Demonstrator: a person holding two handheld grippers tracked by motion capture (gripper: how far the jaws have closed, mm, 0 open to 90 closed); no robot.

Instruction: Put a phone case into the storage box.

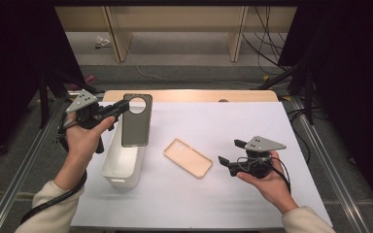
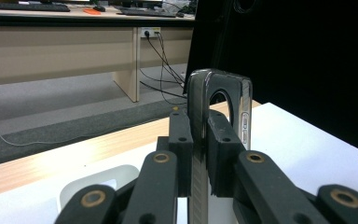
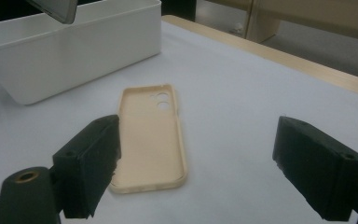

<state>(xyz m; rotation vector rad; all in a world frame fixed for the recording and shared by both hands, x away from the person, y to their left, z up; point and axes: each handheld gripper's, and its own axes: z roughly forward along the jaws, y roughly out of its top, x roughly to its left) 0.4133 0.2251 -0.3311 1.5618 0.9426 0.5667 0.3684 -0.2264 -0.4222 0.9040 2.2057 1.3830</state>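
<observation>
Right gripper view puts the nearest thing first: the right tool (image 3: 200,163), its jaws standing wide with nothing between them, faces the beige phone case (image 3: 151,135), which lies open side up on the white sheet of the desk (image 3: 242,93), just ahead of the jaws and not touching them. That case looks light and thin-walled, probably soft plastic or silicone that would flex if squeezed across its breadth, so I judge the safest hold to be across one long rim near the middle, or at a short end, with modest pressure. Farther off, the white bin (image 1: 121,162) stands on the desk to the left of the case. Beyond and above it, the left tool (image 1: 121,108) is clamped on the dark phone case (image 1: 137,121), gripping its upper edge beside the round camera opening, so the case hangs upright over the bin. In the left gripper view the pads (image 2: 181,140) press both faces of the dark case's glossy rim. That shiny wall looks slippery and stiff, so a firm, square pinch matters while lowering it.
</observation>
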